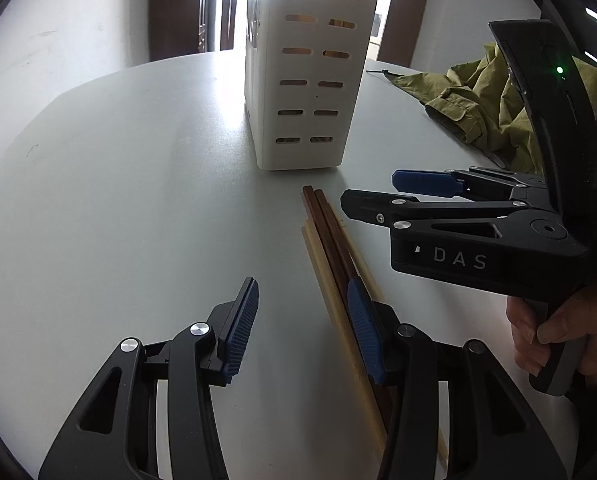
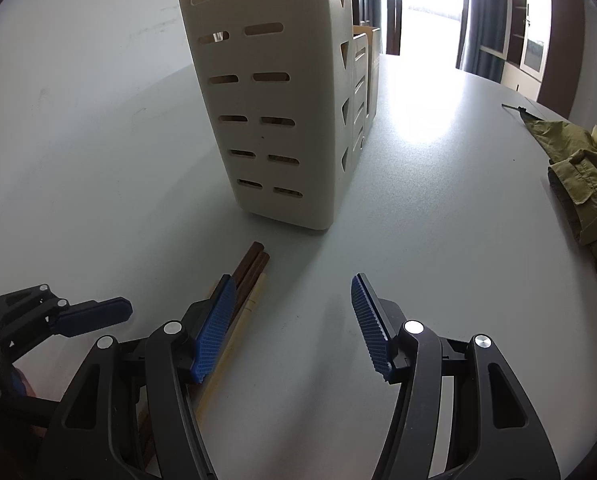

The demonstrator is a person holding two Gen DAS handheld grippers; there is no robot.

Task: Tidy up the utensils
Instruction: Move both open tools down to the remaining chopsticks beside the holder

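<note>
Left gripper point(image 1: 302, 320) and right gripper point(image 2: 294, 328), both with jaws apart and empty, flank chopsticks point(image 1: 330, 240) lying near a slotted white utensil holder point(image 1: 306, 80) on the table point(image 1: 138, 200).

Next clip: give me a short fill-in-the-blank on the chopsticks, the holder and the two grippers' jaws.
1. The chopsticks lie flat on the ____.
2. The slotted utensil holder is ____ in colour.
3. The jaws of the left gripper and the right gripper both stand ____, holding nothing.
4. The crumpled garment at the table's edge is ____ green.

Missing words: table; white; open; olive
</note>
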